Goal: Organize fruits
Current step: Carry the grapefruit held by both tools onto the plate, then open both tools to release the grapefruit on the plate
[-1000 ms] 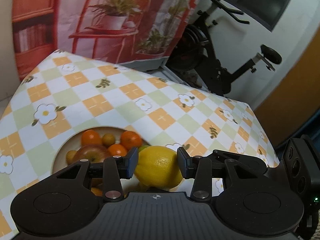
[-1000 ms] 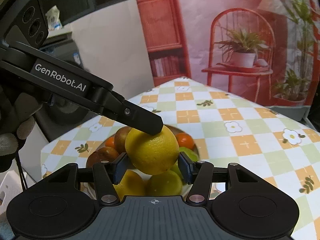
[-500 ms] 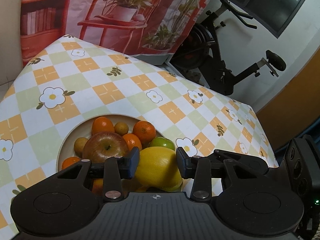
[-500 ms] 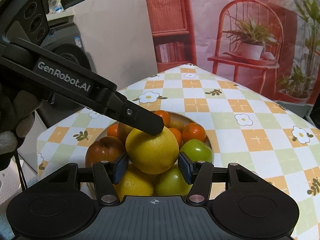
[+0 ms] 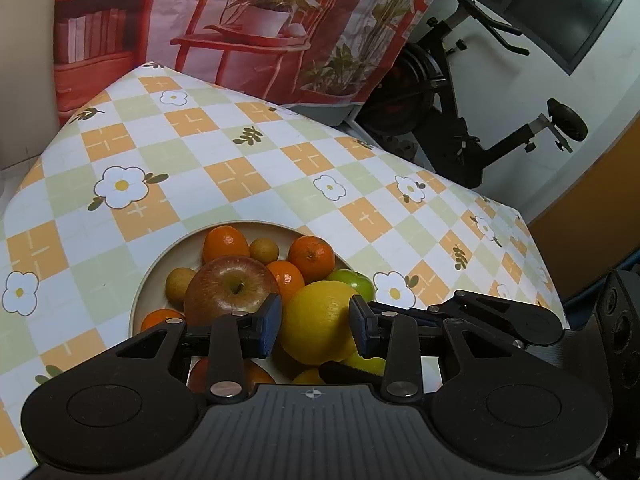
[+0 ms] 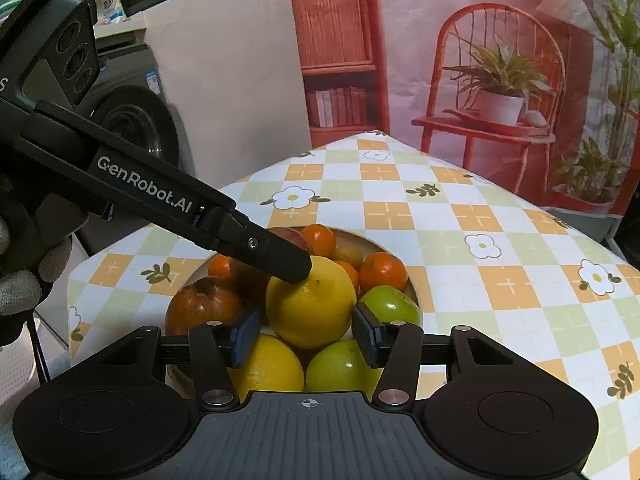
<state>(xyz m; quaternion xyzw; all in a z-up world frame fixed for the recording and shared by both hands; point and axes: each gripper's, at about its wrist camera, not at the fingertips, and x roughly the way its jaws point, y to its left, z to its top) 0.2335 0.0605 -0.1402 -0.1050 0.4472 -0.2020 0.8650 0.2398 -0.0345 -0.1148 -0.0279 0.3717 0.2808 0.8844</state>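
- The counter (image 5: 248, 168), under a checked orange, green and white flowered cloth, carries one round beige plate (image 5: 148, 292); the rest of the cloth in view is bare.
- That plate is already heaped: a large red-and-yellow apple (image 5: 230, 290) on its left side, small oranges (image 5: 311, 258) toward its far rim, green round fruits (image 6: 390, 306) on its right. Judging by this, most of the sorting looks done.
- A big, round, smooth yellow lemon (image 6: 310, 306) sits on top of the pile, at the plate's near side, resting on another yellow fruit (image 6: 266, 364) and a green one.
- The left gripper (image 5: 314, 330) brackets the lemon, its fingers having just been closing; its pads appear to touch the peel on both sides.
- The right gripper (image 6: 306, 334) has also been narrowing, yet slim gaps remain beside the lemon, so it is not pinching.
- What seems left: letting go and confirming the lemon stays put.
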